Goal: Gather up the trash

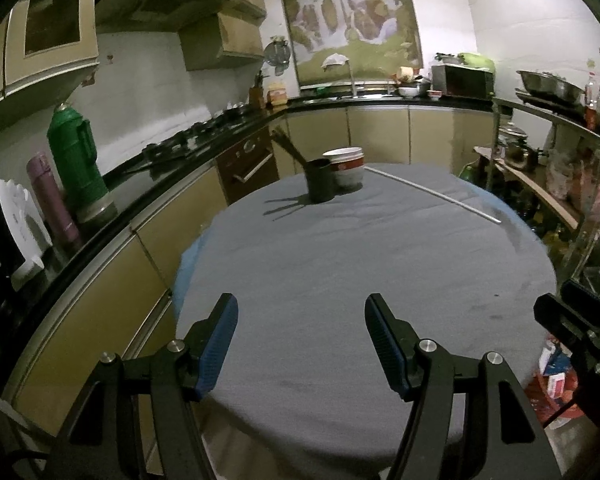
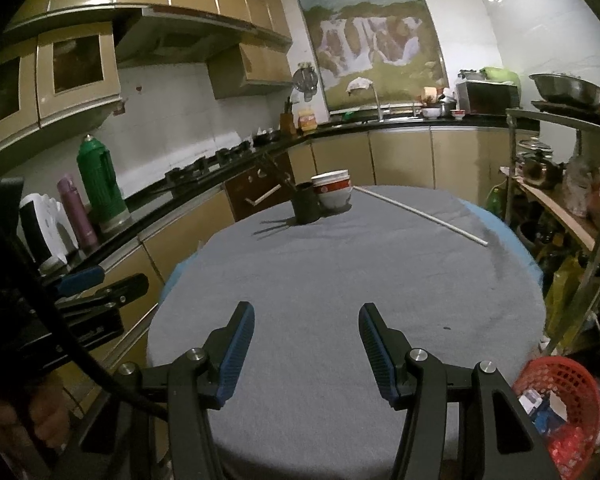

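Observation:
A round table with a grey cloth (image 1: 360, 280) fills both views (image 2: 340, 280). At its far side stand a dark holder with chopsticks (image 1: 319, 180) (image 2: 306, 202) and stacked white-and-red bowls (image 1: 346, 168) (image 2: 332, 194). A long white rod (image 1: 432, 194) (image 2: 420, 214) lies on the far right of the cloth. A red basket with trash (image 2: 560, 404) sits low on the right, also partly visible in the left wrist view (image 1: 556, 388). My left gripper (image 1: 301, 312) is open and empty over the near table edge. My right gripper (image 2: 307, 316) is open and empty too.
A black counter (image 1: 148, 184) curves along the left with a green thermos (image 1: 78, 160), a purple bottle (image 1: 52, 200) and a white kettle (image 1: 12, 224). A metal shelf rack (image 2: 572, 208) crowded with pots stands on the right. The left gripper shows at the right view's left edge (image 2: 88, 288).

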Demonstrator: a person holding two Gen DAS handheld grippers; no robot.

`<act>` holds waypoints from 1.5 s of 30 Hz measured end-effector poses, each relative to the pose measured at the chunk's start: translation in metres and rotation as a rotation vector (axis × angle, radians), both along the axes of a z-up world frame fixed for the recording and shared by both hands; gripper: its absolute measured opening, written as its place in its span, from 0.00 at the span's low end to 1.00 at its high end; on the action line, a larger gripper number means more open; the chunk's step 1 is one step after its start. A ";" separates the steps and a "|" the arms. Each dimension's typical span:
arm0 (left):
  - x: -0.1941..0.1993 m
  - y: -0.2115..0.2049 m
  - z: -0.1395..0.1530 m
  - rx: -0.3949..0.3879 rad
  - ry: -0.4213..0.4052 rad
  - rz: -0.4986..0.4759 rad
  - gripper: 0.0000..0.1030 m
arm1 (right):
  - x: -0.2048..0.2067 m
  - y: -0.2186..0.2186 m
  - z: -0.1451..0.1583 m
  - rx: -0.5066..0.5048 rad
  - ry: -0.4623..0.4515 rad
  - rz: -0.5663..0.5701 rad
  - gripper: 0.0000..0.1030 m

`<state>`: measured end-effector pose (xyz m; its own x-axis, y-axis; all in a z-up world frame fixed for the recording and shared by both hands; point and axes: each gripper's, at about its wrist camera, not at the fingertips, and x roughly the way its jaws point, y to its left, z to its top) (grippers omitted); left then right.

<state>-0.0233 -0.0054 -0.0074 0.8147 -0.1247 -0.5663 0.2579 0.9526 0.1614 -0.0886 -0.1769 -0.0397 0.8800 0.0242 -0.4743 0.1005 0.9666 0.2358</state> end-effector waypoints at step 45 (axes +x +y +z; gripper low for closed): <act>-0.086 0.027 0.011 -0.024 -0.043 0.083 0.65 | -0.098 0.018 0.023 -0.009 -0.127 0.022 0.64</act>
<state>-0.1089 0.0213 0.0035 0.8465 -0.0688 -0.5279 0.1711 0.9742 0.1473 -0.1866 -0.1593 -0.0164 0.9324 0.0400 -0.3593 0.0495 0.9704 0.2365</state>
